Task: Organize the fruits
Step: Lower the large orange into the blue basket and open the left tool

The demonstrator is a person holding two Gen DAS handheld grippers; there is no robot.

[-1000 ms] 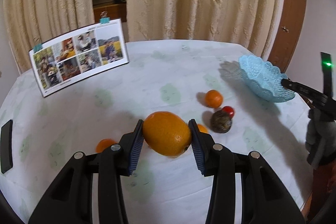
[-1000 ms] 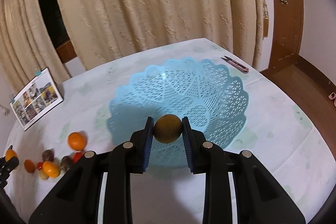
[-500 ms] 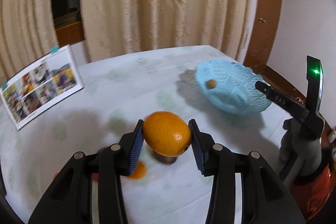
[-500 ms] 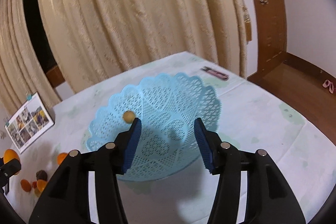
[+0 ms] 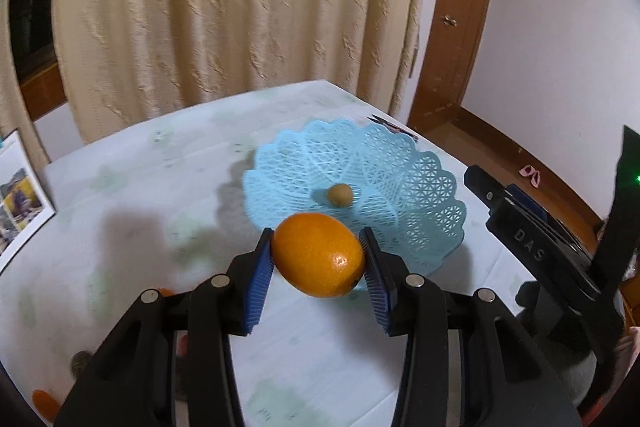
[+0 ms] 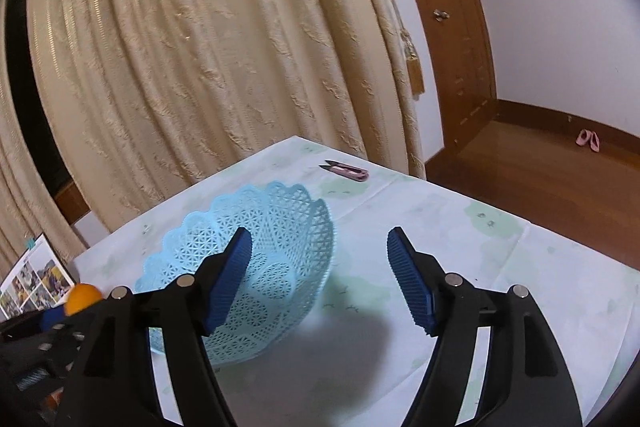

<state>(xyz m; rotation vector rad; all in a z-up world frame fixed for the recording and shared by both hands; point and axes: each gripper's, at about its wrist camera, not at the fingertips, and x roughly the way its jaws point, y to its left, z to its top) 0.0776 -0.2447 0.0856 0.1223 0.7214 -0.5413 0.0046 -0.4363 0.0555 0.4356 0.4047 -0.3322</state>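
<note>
Tablecloth (image 6: 440, 227) before curtains (image 6: 200, 47); left fingers (image 5: 262, 273) pinch orange (image 5: 318, 255), right fingers (image 6: 408, 279) spreading, empty.

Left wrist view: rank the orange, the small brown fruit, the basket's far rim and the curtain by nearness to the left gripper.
1. Orange, between the left gripper's pads.
2. Small brown fruit, in the basket's middle.
3. Basket's far rim, beyond it.
4. Curtain, behind the table.

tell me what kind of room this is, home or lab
Most likely a room in a home, perhaps a dining area. A table under a patterned cloth stands against long cream curtains, a wooden door is beside them, and a sheet of family-style photos is propped on the table near a blue fruit basket.
</note>
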